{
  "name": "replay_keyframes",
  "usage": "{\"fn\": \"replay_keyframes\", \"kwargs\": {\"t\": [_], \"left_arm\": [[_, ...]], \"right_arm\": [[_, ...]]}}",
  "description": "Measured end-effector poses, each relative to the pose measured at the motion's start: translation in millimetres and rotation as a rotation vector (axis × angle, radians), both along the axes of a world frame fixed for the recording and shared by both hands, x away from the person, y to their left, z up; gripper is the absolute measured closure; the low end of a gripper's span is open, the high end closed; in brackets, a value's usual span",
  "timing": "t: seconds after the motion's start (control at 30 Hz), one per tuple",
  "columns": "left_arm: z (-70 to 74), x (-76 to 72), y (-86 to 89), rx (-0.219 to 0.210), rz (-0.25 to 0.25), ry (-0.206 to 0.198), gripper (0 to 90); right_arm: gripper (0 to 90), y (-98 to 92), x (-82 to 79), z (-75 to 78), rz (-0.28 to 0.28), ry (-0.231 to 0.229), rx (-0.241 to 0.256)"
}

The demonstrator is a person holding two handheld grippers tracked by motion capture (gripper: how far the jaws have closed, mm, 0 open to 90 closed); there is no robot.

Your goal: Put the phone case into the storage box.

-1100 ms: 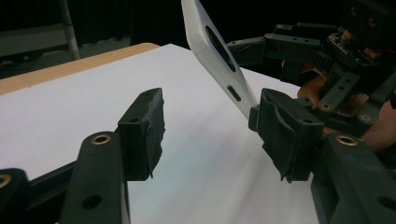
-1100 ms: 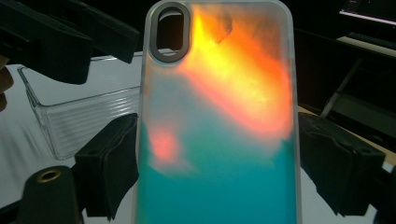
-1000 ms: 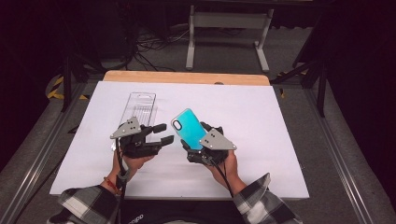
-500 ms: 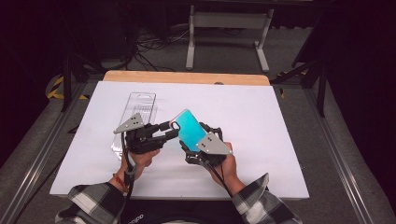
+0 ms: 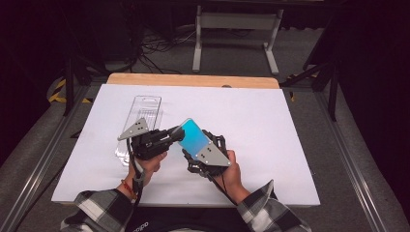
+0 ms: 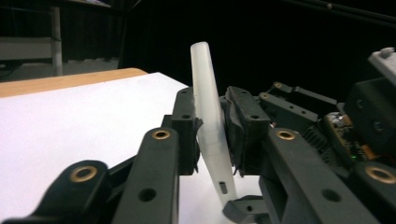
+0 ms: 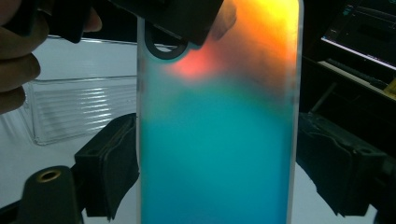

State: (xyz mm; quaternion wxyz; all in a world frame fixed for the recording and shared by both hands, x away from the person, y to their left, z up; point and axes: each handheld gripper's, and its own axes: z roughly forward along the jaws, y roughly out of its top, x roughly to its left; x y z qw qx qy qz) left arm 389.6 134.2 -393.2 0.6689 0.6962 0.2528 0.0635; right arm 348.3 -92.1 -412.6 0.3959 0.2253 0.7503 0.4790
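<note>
High view: a phone case [image 5: 192, 137], teal on its face, is held up off the white table [image 5: 270, 125] between the two grippers, near the person's edge.
Right gripper [image 5: 203, 154]: pinches the case across its width, one black pad on each long edge; the right gripper view looks flat onto the teal-to-orange face [image 7: 217, 140].
Left gripper [image 5: 170, 137]: pressed onto the case's upper corner; the left gripper view looks along the thin frosted edge [image 6: 208, 121], clamped between both pads.
Clear pack [image 5: 141, 121]: an empty plastic blister tray lying on the table just behind the left gripper, apart from the case.
Weight: likely very light; a hollow shell.
Stiffness: probably bendy, so a hard squeeze across the width may bow it.
Surface: smooth and looks slippery; rubber pads should hold it.
Breakage: little risk; it would flex rather than crack.
Where to hold: the rim near a corner, where the walls stiffen it, not the middle of a long side.
</note>
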Motion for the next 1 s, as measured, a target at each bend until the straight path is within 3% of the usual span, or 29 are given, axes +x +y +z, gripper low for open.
{"fn": "replay_keyframes", "kwargs": {"t": [0.33,0.4,0.5,0.67,1.0], "left_arm": [[3.4,-4.4,-3.9,0.032,0.01,-0.055,79.4],[4.2,-4.7,-3.5,0.041,0.015,-0.056,79.5],[4.7,-5.0,-3.7,0.053,0.011,-0.059,79.6],[8.9,-8.3,-3.4,0.084,-0.002,-0.092,79.6],[11.8,-7.6,3.5,0.111,-0.013,-0.1,79.6]], "right_arm": [[17.8,1.2,1.6,-2.0,-0.01,0.003,0.008],[36.2,-0.7,1.3,-2.3,0.015,0.002,0.012],[31.9,1.5,-1.2,-2.4,0.03,-0.017,-0.001],[24.4,2.7,-3.0,-2.6,0.054,0.003,-0.044],[24.9,-16.9,-4.9,5.4,0.059,0.023,0.001]]}}
